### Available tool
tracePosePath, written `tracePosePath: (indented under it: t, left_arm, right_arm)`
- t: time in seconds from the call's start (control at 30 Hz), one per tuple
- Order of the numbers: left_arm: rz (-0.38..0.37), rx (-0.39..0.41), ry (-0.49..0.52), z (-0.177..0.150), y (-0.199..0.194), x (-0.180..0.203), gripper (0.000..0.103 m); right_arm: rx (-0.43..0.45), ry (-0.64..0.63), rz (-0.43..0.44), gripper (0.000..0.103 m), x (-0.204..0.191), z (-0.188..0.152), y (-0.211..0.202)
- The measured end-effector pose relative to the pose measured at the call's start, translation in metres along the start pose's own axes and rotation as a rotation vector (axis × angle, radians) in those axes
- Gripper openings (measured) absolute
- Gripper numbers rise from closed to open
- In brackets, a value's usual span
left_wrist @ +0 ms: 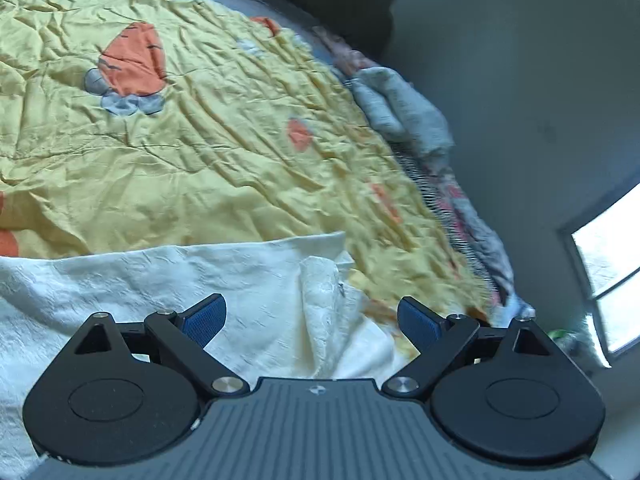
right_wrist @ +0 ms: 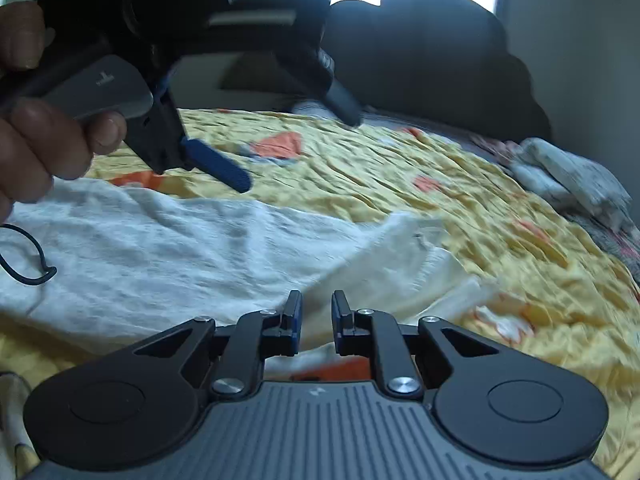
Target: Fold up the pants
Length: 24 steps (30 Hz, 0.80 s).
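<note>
The white pants [left_wrist: 168, 292] lie spread across the lower half of the left wrist frame on the yellow bedsheet [left_wrist: 208, 152], a raised fold at lower centre. The left tool [left_wrist: 312, 320] hangs wide open over that fold, gripping nothing. In the right wrist frame the pants [right_wrist: 192, 248] cross the middle; the right tool [right_wrist: 316, 312] at lower centre is narrowly parted, and whether it pinches cloth is unclear. A hand [right_wrist: 44, 144] holds the left tool [right_wrist: 280, 148] upper left.

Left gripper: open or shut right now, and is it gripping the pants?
Open. The left gripper has its blue pads spread wide above the white pants, with nothing pinched between them.
</note>
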<state>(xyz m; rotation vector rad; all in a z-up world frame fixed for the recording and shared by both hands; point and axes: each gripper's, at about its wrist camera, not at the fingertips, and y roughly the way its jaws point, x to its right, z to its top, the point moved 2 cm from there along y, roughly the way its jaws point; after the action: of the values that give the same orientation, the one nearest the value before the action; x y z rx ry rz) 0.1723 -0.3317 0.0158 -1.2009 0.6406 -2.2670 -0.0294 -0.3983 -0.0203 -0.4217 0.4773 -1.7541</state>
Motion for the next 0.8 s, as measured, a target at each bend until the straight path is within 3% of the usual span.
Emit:
tracePosePath:
  t: [0.07, 0.13, 0.17, 0.2, 0.27, 0.33, 0.5, 0.57, 0.67, 0.73, 0.8]
  left_arm:
    - [-0.013, 0.014, 0.024, -0.005, 0.002, 0.001, 0.094]
    - [-0.015, 0.021, 0.044, -0.011, 0.001, -0.002, 0.094]
    - [-0.011, 0.012, 0.048, -0.014, 0.003, -0.005, 0.094]
    - [-0.004, 0.000, 0.040, -0.016, 0.005, -0.009, 0.094]
    - [-0.021, -0.026, -0.013, -0.020, 0.010, -0.019, 0.094]
    - [-0.085, -0.069, -0.087, -0.023, 0.011, -0.026, 0.094]
    - [-0.366, -0.278, -0.225, -0.037, 0.053, -0.014, 0.094]
    - [-0.406, -0.321, -0.301, -0.046, 0.068, -0.014, 0.095]
    - [-0.603, -0.389, -0.348, -0.053, 0.072, -0.001, 0.095]
    - [-0.637, -0.352, -0.307, -0.051, 0.058, 0.006, 0.095]
    - [-0.620, -0.318, -0.275, -0.045, 0.045, 0.004, 0.095]
  right_arm:
    - [0.007, 0.190, 0.031, 0.023, 0.032, -0.002, -0.007]
    - [0.016, 0.447, 0.098, 0.053, 0.072, -0.010, -0.014]
    - [0.019, 0.575, 0.124, 0.084, 0.092, -0.017, -0.017]
    - [0.014, 0.693, 0.146, 0.097, 0.111, -0.025, -0.018]
    - [-0.020, 0.863, 0.210, 0.096, 0.136, -0.038, -0.014]
    - [-0.060, 0.994, 0.262, 0.096, 0.153, -0.048, -0.005]
    - [0.021, 1.348, 0.448, 0.096, 0.180, -0.074, 0.005]
    - [0.040, 1.418, 0.468, 0.096, 0.187, -0.079, 0.007]
    - [0.040, 1.443, 0.474, 0.096, 0.192, -0.080, 0.008]
    - [0.020, 1.424, 0.465, 0.096, 0.193, -0.076, 0.010]
    - [-0.011, 1.389, 0.442, 0.096, 0.189, -0.069, 0.013]
